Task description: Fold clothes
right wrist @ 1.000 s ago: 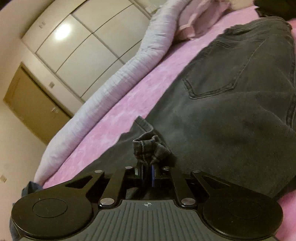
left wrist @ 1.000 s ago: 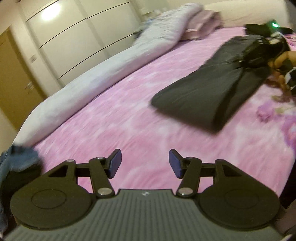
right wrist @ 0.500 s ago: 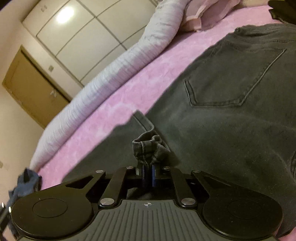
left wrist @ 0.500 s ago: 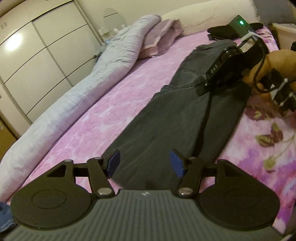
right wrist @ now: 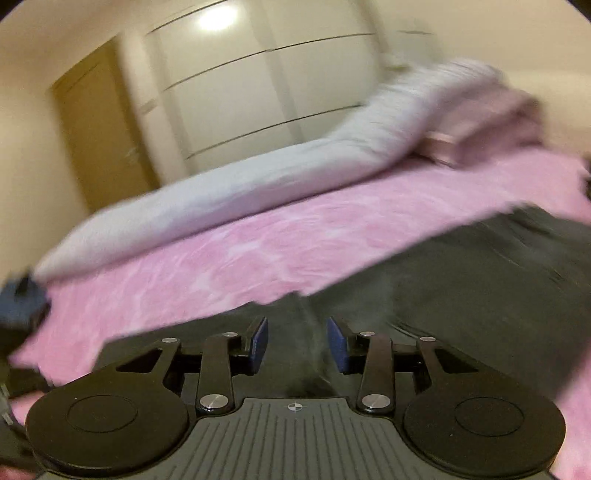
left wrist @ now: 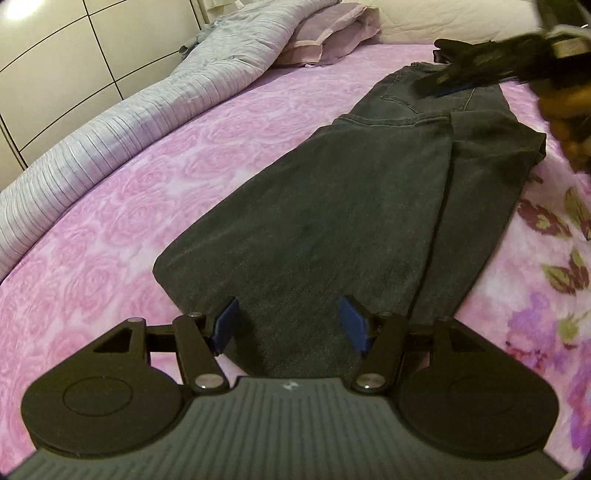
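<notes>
Dark grey jeans (left wrist: 332, 206) lie folded lengthwise on the pink bedspread (left wrist: 129, 206), legs toward me, waist far right. My left gripper (left wrist: 290, 321) is open and empty, just above the folded leg end. My right gripper (right wrist: 297, 341) is open and empty over the jeans (right wrist: 461, 288); this view is blurred by motion. In the left wrist view the right gripper (left wrist: 454, 79) shows blurred above the waist, held by a hand.
A long rolled grey duvet (left wrist: 122, 110) lies along the bed's far side, with a pink pillow (left wrist: 332, 33) beyond it. White wardrobe doors (right wrist: 258, 85) and a wooden door (right wrist: 99, 129) stand behind. A dark blue garment (right wrist: 18, 302) sits at the left edge.
My right gripper let go of the bunched jeans fabric, opened and lifted away. My left gripper moved in over the leg end of the jeans, staying open.
</notes>
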Action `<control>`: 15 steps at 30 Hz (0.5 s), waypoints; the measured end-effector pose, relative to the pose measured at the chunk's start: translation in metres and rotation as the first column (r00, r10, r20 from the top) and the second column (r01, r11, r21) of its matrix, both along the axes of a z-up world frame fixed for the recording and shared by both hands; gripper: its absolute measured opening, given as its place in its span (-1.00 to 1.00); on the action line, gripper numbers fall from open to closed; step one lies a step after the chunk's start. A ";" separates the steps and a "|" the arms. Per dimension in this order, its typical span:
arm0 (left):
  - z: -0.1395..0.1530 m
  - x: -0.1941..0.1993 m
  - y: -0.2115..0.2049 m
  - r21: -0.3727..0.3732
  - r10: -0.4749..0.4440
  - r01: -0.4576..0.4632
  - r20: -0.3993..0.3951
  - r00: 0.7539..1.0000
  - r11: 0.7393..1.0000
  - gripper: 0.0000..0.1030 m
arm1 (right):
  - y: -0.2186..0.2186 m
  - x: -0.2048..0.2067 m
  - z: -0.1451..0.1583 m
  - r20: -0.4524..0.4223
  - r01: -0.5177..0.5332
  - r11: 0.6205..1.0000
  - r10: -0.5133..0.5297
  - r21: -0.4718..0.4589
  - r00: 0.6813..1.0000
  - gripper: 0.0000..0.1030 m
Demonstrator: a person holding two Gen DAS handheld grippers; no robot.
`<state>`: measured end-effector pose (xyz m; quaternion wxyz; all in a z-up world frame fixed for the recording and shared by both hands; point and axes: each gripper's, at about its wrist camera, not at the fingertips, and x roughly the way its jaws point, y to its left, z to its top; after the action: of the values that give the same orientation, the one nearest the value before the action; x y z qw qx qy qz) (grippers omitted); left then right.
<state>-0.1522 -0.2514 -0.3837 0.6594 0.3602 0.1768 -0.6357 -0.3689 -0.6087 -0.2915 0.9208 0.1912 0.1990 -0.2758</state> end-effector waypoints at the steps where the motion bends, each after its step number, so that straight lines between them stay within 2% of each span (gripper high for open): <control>1: 0.003 0.000 0.001 0.004 -0.004 0.004 -0.001 1.000 1.000 0.10 | -0.002 0.012 -0.006 -0.048 -0.027 1.000 0.027 -0.003 0.998 -0.23; 4: 0.023 0.003 -0.001 -0.041 -0.020 0.019 -0.015 1.000 0.999 0.09 | -0.009 0.034 -0.020 -0.176 -0.041 0.999 0.044 0.020 0.983 -0.23; 6: 0.034 0.008 -0.011 -0.069 -0.028 0.025 -0.050 0.998 0.997 0.09 | -0.007 0.028 -0.012 -0.126 -0.035 0.999 0.036 0.009 0.991 -0.23; 9: 0.037 0.018 -0.046 -0.080 -0.050 0.040 -0.116 0.992 0.996 0.09 | 0.009 0.018 -0.003 -0.066 -0.069 0.994 0.063 -0.085 0.996 -0.23; 10: 0.034 0.023 -0.061 -0.070 -0.054 0.044 -0.140 0.989 0.997 0.09 | 0.012 0.019 -0.004 -0.066 -0.092 0.991 0.086 -0.102 0.994 -0.23; 12: 0.021 0.033 -0.088 -0.022 -0.037 0.033 -0.187 0.982 0.999 0.07 | 0.006 0.030 -0.017 -0.127 -0.140 0.988 0.131 -0.060 0.983 -0.23; 14: 0.002 0.044 -0.109 0.043 -0.004 0.013 -0.199 0.980 0.999 -0.04 | -0.002 0.041 -0.026 -0.179 -0.168 0.986 0.162 -0.018 0.970 -0.23; 15: -0.003 0.047 -0.113 0.049 -0.003 0.013 -0.201 0.980 0.999 -0.02 | -0.007 0.046 -0.021 -0.172 -0.172 0.985 0.165 -0.025 0.971 -0.23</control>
<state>-0.1055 -0.3649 -0.3870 0.6264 0.3113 0.2569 -0.6669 -0.3229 -0.6159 -0.3121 0.9242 0.1311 0.2865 -0.2157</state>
